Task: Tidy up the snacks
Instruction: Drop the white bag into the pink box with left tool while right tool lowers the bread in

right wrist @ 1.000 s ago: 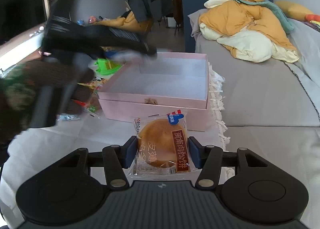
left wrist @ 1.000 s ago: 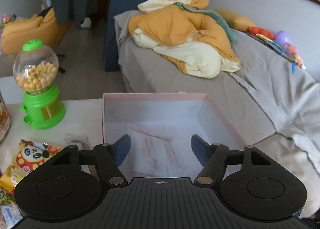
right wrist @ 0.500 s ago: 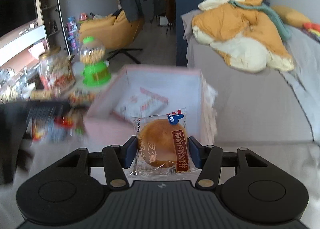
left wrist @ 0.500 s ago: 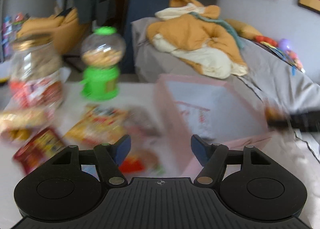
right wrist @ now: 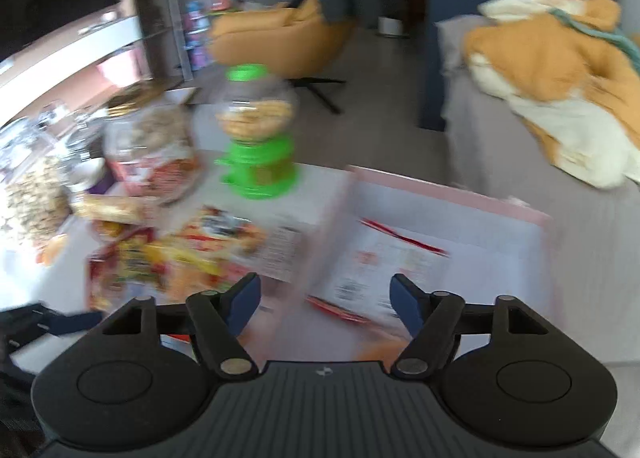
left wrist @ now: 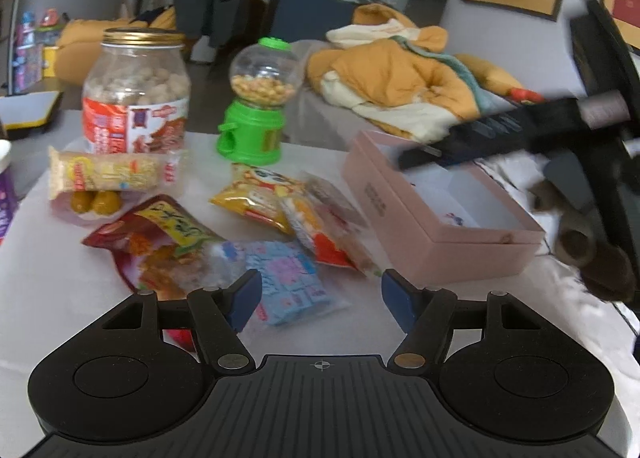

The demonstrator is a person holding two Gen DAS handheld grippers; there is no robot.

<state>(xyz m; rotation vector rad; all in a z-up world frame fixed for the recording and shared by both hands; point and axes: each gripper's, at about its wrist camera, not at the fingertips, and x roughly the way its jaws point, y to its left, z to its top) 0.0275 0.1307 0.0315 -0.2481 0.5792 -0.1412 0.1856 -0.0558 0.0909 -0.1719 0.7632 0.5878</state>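
My left gripper (left wrist: 320, 300) is open and empty, low over a pile of snack packets on the white table: a light blue packet (left wrist: 290, 282), a red and yellow bag (left wrist: 160, 242) and a yellow panda bag (left wrist: 260, 198). The pink box (left wrist: 436, 242) lies open to the right; the right gripper hovers blurred over it in the left wrist view (left wrist: 520, 134). My right gripper (right wrist: 324, 302) is open and empty above the pink box's (right wrist: 460, 198) left side. A white packet (right wrist: 384, 266) lies inside. The bun packet is mostly hidden below the fingers.
A green candy dispenser (left wrist: 256, 114) and a big plastic jar (left wrist: 134, 94) stand at the back of the table, with a long cracker pack (left wrist: 108, 174) in front of the jar. A bed with orange bedding (left wrist: 400, 82) lies beyond the table.
My right gripper opened and let go of the bun packet over the box, then swung left. My left gripper swung from the box to the snack pile on the left.
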